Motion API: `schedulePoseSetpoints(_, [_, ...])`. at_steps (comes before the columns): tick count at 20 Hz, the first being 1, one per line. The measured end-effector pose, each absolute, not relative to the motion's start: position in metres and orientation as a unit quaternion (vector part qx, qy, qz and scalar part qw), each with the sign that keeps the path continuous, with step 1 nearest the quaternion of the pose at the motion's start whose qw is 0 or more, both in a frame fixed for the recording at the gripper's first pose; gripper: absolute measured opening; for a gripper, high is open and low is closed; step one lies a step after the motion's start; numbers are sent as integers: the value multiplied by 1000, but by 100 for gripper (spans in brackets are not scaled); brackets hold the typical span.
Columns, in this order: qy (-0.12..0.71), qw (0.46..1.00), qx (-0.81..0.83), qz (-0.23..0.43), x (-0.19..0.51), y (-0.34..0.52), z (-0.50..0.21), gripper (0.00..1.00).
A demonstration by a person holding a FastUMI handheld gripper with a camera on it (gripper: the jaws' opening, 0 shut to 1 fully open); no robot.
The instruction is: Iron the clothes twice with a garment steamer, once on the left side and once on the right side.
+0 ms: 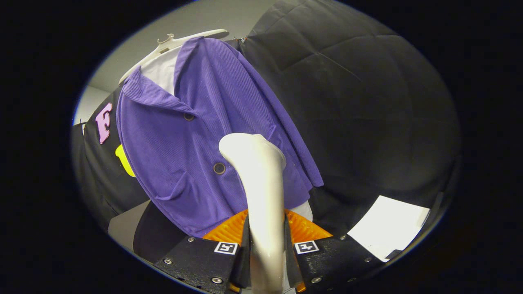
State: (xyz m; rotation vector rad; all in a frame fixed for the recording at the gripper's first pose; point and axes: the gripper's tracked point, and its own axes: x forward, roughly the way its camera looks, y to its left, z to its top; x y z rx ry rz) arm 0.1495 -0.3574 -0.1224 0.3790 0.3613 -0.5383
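Observation:
A purple corduroy jacket (196, 134) hangs on a white hanger (171, 45) against the black booth wall, over a white shirt (161, 71). It has dark buttons down its front. My gripper (266, 241) is shut on the cream handle of a garment steamer (261, 192), which rises between the fingers. The steamer's head (249, 147) sits in front of the jacket's lower front, beside a button; I cannot tell whether it touches the cloth.
Black quilted cloth (367, 102) covers the wall to the right of the jacket. A white sheet (388, 228) lies low on the right. A grey surface (122, 228) shows low on the left.

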Motion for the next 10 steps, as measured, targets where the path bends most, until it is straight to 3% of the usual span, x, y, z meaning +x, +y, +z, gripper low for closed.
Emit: schedulePoseSetpoints(10, [257,899,214,-282,137,-355,-220,37])
